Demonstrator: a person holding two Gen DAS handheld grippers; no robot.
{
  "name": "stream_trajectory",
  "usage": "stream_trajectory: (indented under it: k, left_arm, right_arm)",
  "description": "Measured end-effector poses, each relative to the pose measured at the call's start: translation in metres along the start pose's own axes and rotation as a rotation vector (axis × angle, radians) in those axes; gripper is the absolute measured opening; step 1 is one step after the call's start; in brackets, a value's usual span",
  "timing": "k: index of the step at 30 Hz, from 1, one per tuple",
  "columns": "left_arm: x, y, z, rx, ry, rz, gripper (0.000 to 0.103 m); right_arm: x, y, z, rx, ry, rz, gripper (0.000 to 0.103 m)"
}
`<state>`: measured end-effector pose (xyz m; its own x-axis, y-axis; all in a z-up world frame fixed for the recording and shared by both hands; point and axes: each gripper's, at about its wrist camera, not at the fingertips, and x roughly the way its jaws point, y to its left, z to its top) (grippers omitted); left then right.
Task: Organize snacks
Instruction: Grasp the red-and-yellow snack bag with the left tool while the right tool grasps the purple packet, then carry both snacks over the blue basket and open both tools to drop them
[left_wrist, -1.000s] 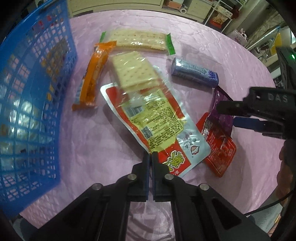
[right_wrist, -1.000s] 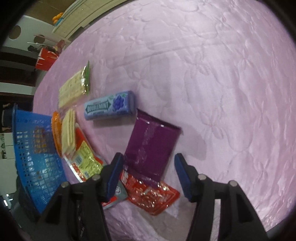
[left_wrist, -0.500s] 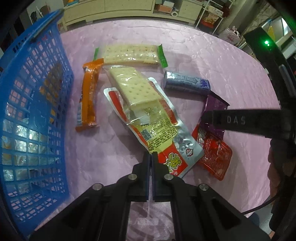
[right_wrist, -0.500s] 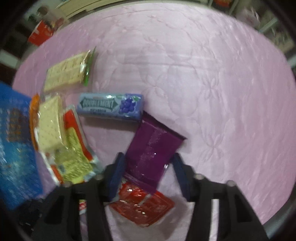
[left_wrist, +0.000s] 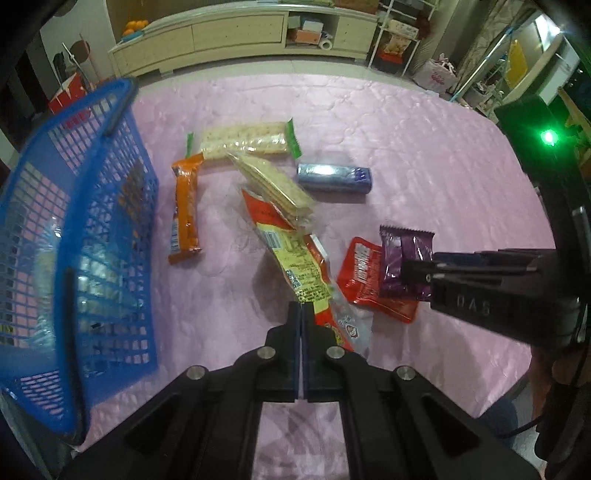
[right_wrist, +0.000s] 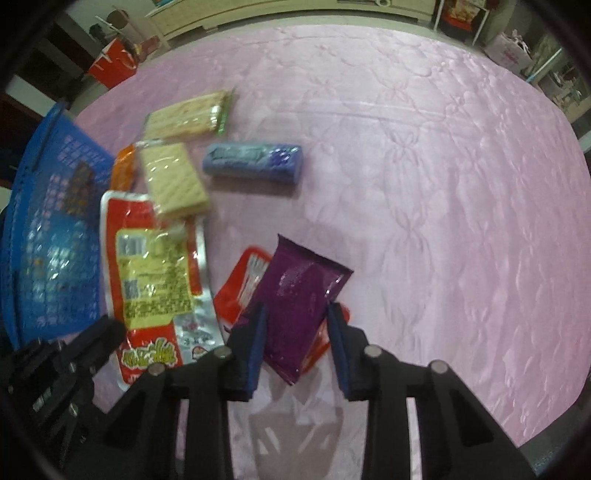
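Your left gripper (left_wrist: 302, 314) is pinched tight on the red-and-yellow snack bag (left_wrist: 295, 266). Your right gripper (right_wrist: 295, 332) has just been closing, and clamps the purple packet (right_wrist: 295, 295)

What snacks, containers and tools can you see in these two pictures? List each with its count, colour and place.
basket: 1, blue plastic mesh, left edge of the table.
cracker packs: 2, pale with clear wrap; one green-ended at the far side, one riding on the big pouch.
orange snack bar: 1, orange, beside the basket.
gum pack: 1, blue, flat, mid table.
large red-and-yellow pouch: 1, tilted up, pinched at its near corner.
small red packet: 1, red, under the purple one.
purple packet: 1, purple, between the right claw's pads.
tablecloth: 1, pink.
left claw: shut on the pouch.
right claw: has been closing, pads against the purple packet.
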<state>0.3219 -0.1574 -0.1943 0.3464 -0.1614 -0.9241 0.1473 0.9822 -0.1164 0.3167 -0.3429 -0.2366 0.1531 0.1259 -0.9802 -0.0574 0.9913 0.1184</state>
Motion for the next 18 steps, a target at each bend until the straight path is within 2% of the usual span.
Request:
stream_trajectory:
  k: [8,14,18]
  left_arm:
    - [-0.055,-0.005,-0.012,0.015,-0.069,0.003,0.0]
    - [-0.099,-0.003,-0.01,0.039,-0.137,-0.003,0.0]
    - [-0.133,0.003,-0.007,0.047,-0.192,-0.013,0.0]
  right_arm:
    - [-0.052,0.005,-0.04,-0.016,-0.056,0.025,0.037]
    - [-0.098,0.001,-0.045,-0.026,-0.113,0.046,0.037]
    - [-0.122,0.024,-0.044,-0.043,-0.159,0.058,0.037]
